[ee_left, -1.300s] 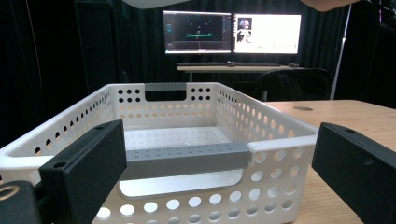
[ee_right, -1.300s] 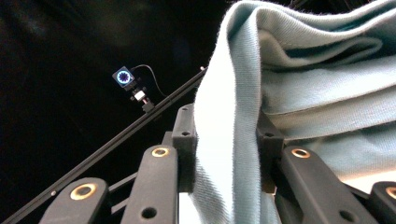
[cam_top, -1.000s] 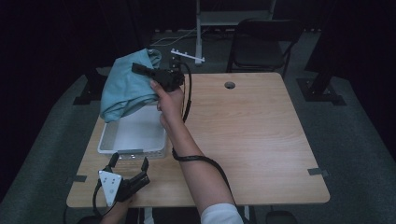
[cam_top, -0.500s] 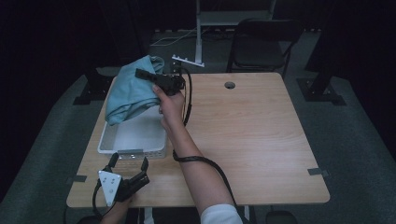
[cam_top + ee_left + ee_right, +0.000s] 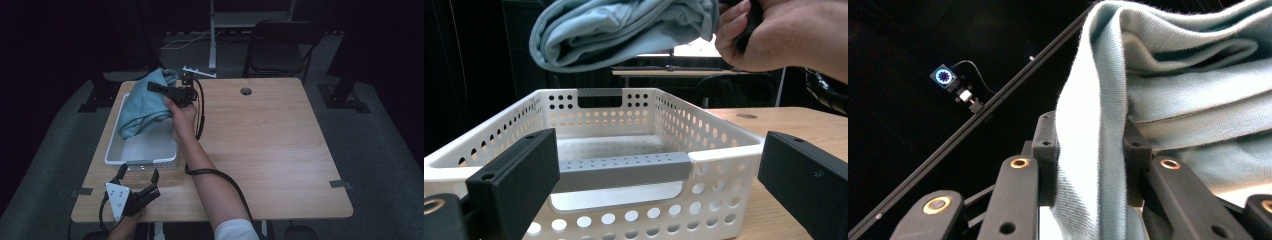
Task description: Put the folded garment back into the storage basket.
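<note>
High view showed the right gripper [image 5: 159, 89] clamped tight on a blue cloth [image 5: 142, 106], holding it bunched over the white basket [image 5: 116, 157] so it could drop straight in. Left gripper [image 5: 138, 176] sat near the table [image 5: 280, 150] edge, just in front of the basket, jaws wide apart and empty, out of the way. Since a moment before, the cloth had come down closer to the basket.
</note>
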`<action>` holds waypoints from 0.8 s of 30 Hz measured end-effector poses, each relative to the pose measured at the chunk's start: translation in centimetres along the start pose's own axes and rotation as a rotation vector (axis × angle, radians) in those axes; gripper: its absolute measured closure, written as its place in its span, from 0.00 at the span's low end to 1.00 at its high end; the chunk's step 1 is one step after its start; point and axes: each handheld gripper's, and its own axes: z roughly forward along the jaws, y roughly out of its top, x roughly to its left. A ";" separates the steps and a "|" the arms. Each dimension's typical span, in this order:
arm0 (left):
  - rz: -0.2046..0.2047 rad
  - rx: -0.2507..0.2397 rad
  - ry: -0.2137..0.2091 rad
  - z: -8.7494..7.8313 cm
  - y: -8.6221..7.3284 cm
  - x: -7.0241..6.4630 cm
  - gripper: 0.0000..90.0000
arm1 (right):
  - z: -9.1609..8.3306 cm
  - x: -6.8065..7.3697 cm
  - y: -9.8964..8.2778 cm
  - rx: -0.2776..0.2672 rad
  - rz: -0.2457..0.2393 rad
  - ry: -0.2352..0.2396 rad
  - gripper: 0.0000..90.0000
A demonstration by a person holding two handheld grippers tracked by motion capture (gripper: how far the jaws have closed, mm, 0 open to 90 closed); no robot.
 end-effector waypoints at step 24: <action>-0.008 -0.004 -0.004 0.0 0.0 0.1 0.05 | 0.6 -2.7 -2.4 0.031 0.052 -0.051 0.78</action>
